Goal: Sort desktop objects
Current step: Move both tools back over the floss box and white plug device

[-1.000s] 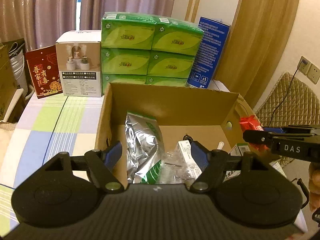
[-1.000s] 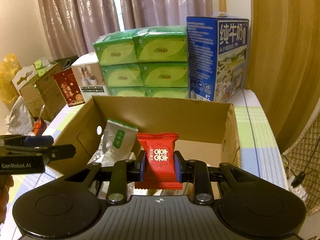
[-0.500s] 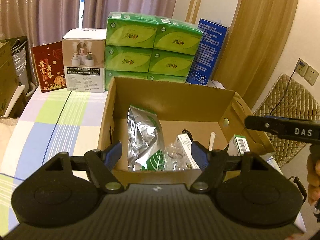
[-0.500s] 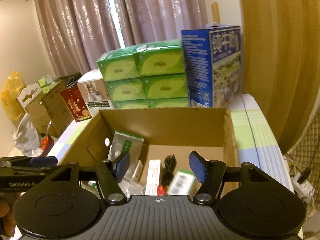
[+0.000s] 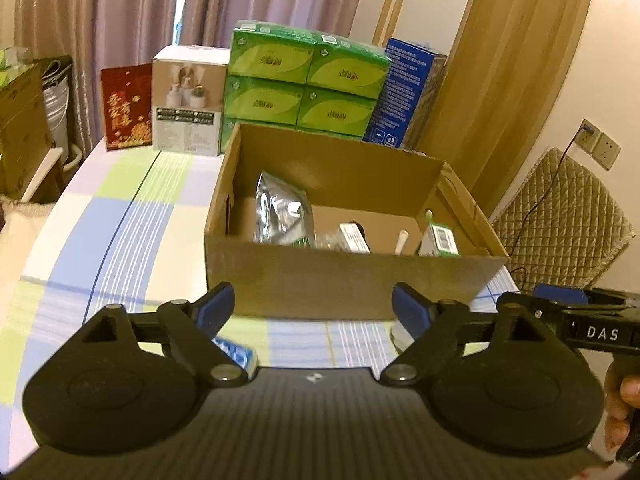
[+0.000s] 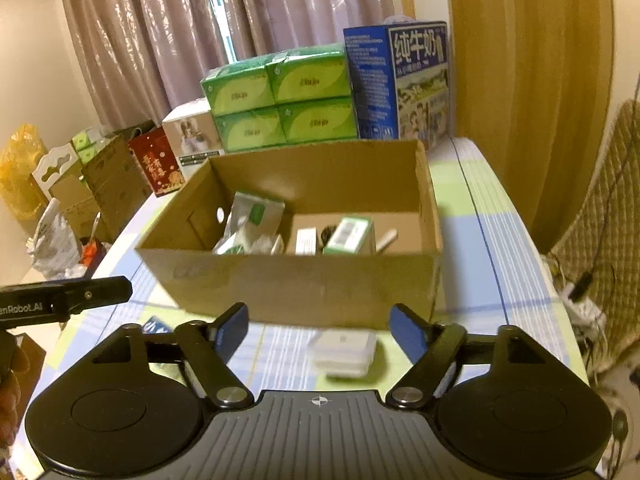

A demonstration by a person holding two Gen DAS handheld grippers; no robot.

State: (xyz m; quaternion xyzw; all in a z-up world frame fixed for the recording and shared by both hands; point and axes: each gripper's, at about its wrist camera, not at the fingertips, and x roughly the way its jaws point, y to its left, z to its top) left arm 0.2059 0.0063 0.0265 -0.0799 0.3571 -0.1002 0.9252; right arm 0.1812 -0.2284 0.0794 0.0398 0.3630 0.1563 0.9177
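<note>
In the left wrist view the left gripper is wide open and empty low in the frame, short of the box at centre, which already holds a foil bag and small cartons, while a blue packet still lies on the table at lower left. In the right wrist view the right gripper is likewise spread and empty, a white case lies between its fingers just before the box wall, so I judge sorting partly done with at least these two left; open cloth runs right of the box to the table edge

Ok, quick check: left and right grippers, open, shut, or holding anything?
Left gripper: open, holding nothing.
Right gripper: open, holding nothing.
</note>
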